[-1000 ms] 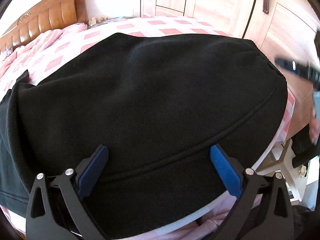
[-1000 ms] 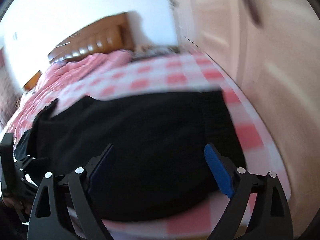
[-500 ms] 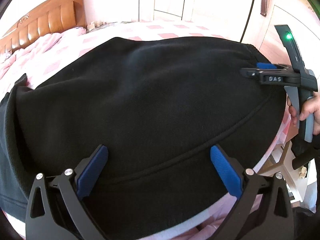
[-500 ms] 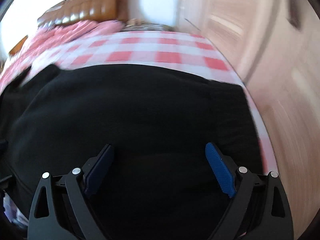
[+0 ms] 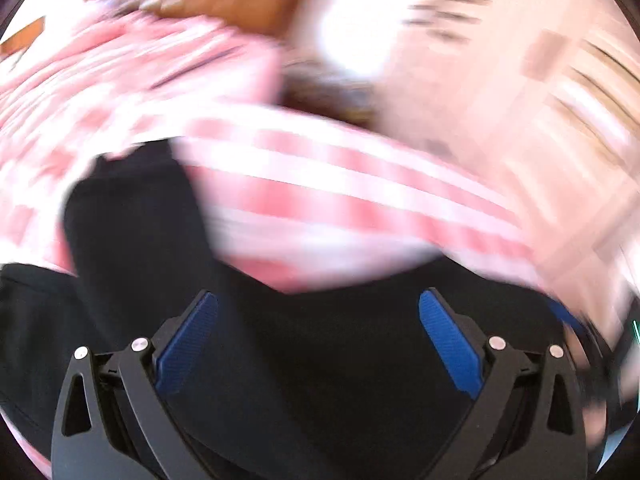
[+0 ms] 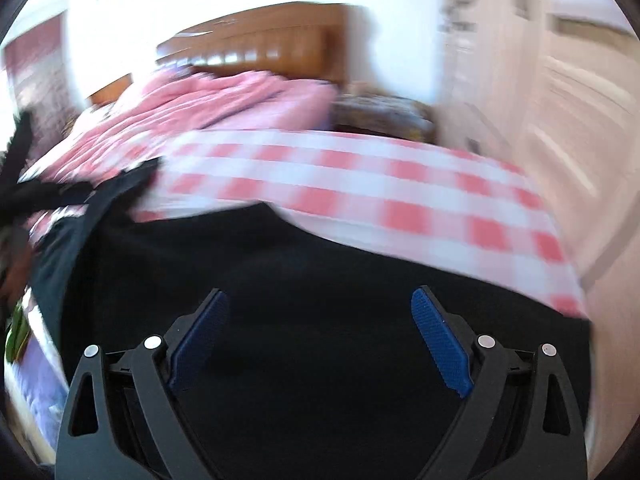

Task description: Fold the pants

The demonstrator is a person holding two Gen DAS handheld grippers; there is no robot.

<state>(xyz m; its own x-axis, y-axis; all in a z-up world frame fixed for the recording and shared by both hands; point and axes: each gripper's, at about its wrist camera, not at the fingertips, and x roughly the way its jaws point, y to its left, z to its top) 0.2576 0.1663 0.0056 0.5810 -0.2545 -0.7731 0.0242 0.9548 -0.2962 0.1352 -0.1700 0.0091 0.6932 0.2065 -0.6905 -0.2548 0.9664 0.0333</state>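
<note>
Both wrist views are swinging up, so the black fleece pants (image 5: pixel 320 360) are lying directly under the wide-open, empty left tongs (image 5: pixel 318 330) and right tongs (image 6: pixel 320 328), long axis running leftward across the pink checked bed (image 6: pixel 360 184).

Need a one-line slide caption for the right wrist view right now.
Open right gripper poised over black pants spread on a pink-checked bed, headboard behind.

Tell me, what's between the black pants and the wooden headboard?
In the right wrist view, the pink checked sheet and a rumpled pink quilt lie between the black pants and the headboard.
</note>
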